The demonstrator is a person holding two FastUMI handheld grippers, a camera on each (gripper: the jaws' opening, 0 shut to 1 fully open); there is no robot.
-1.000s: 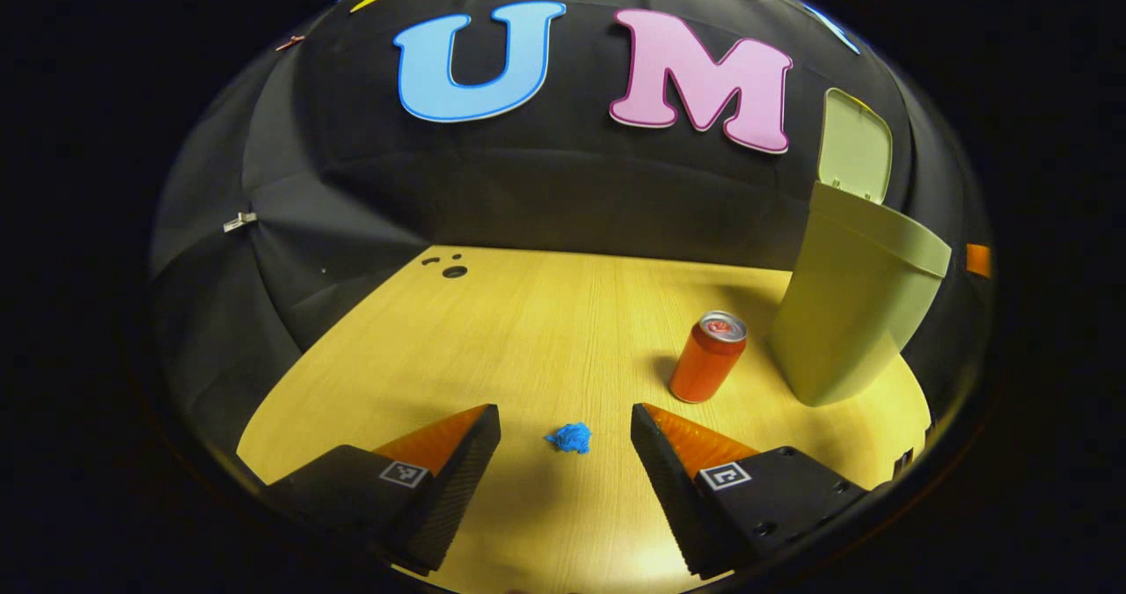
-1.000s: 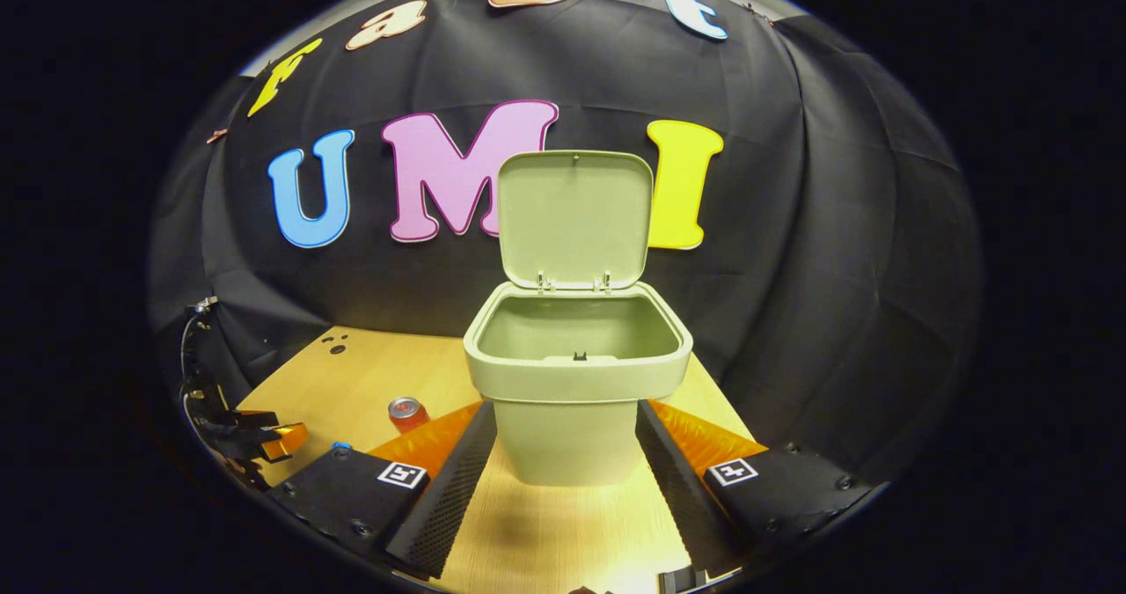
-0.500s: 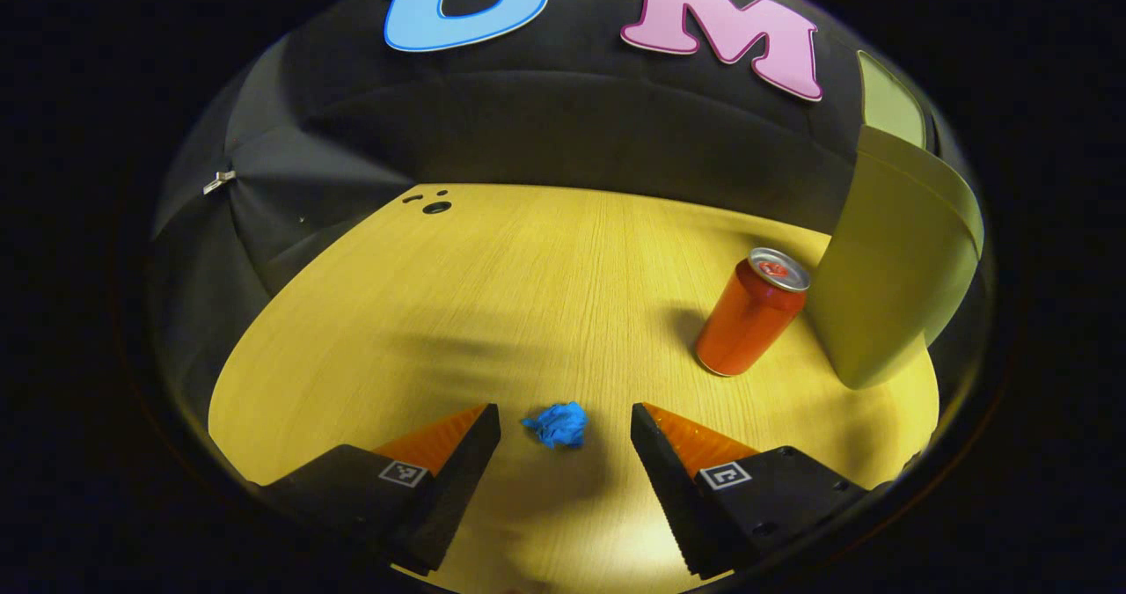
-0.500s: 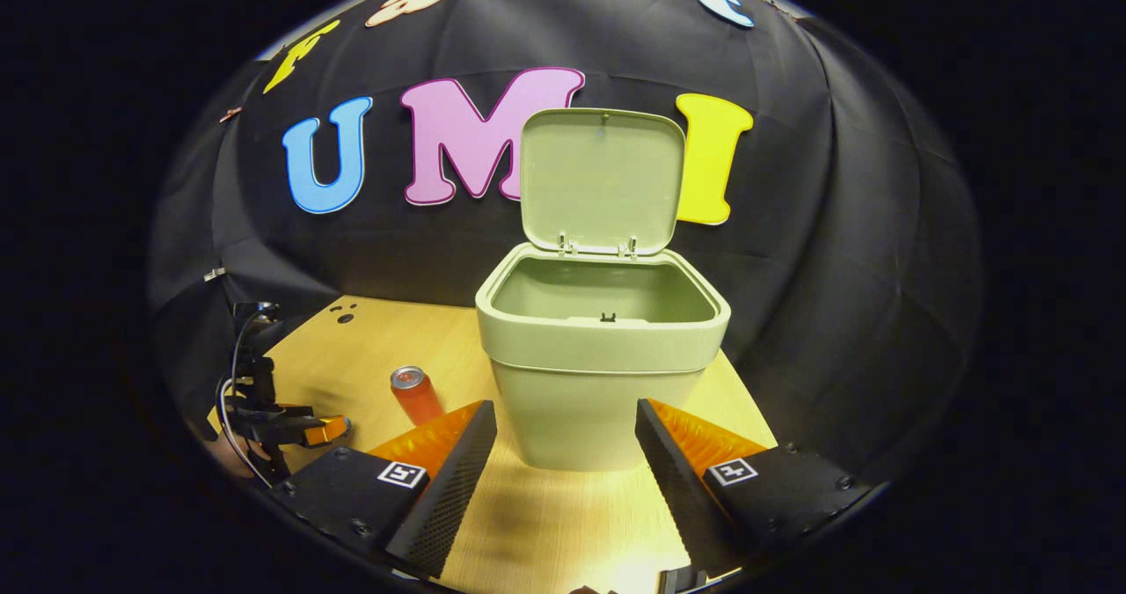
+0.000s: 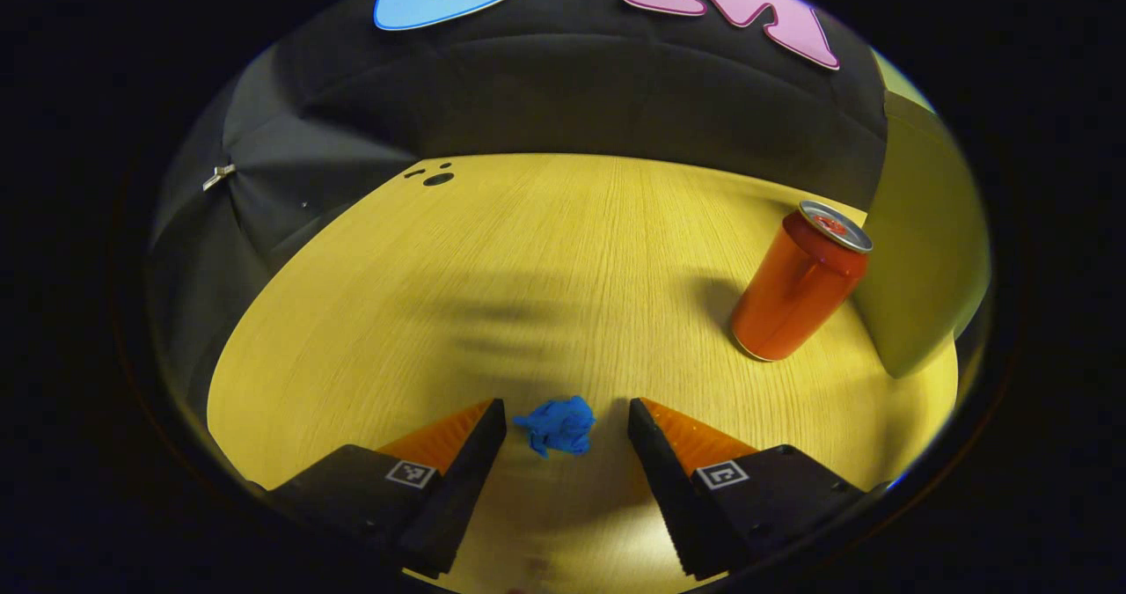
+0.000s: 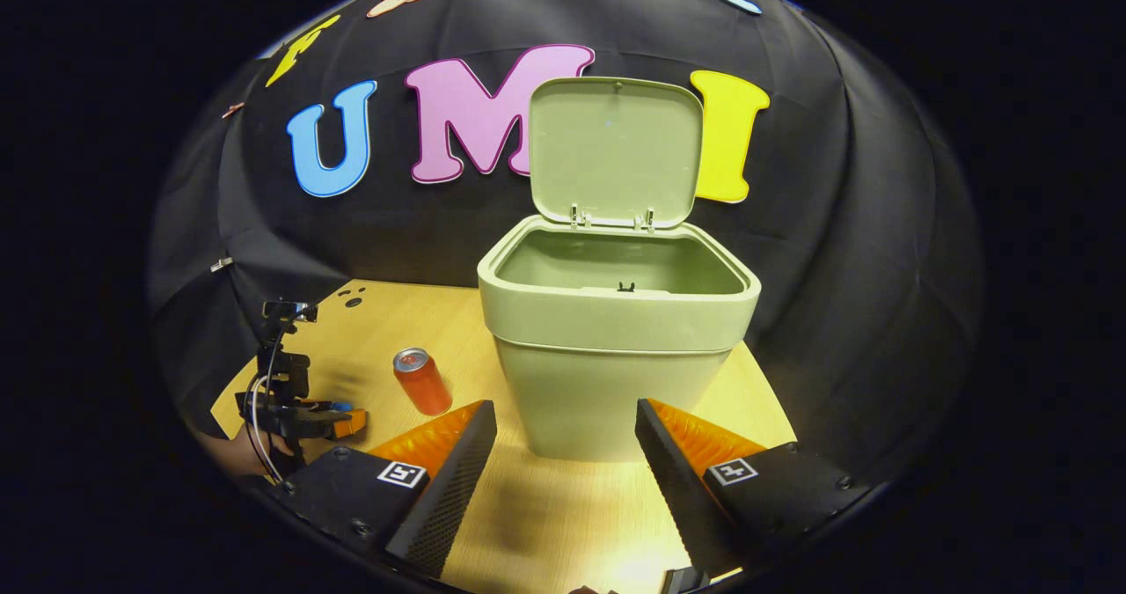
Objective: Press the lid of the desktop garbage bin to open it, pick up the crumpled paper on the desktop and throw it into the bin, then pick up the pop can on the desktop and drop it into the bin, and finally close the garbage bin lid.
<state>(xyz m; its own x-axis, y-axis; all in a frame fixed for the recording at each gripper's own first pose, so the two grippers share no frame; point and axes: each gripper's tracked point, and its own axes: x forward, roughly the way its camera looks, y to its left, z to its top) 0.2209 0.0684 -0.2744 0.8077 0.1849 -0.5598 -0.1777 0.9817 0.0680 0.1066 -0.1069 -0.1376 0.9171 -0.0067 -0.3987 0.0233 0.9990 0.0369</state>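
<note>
A: Your left gripper [image 5: 563, 422] sits low over the wooden desktop [image 5: 528, 260], fingers apart, small blue crumpled paper ball [image 5: 557, 426] between the tips, untouched.

B: Your right gripper [image 6: 566, 422], jaws spread, faces the open pale-green plastic bin [image 6: 616, 348]; orange pop can [image 6: 422, 380] upright beside it. No readable labels.

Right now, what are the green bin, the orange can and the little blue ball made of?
The garbage bin looks like matte moulded plastic: smooth walls, thin hinged lid. The pop can seems to be metal, with a shiny silver top rim and glossy orange sides. The blue ball looks like crumpled paper, judging by its sharp creases, though thin foil or plastic wrap can't be ruled out.
</note>
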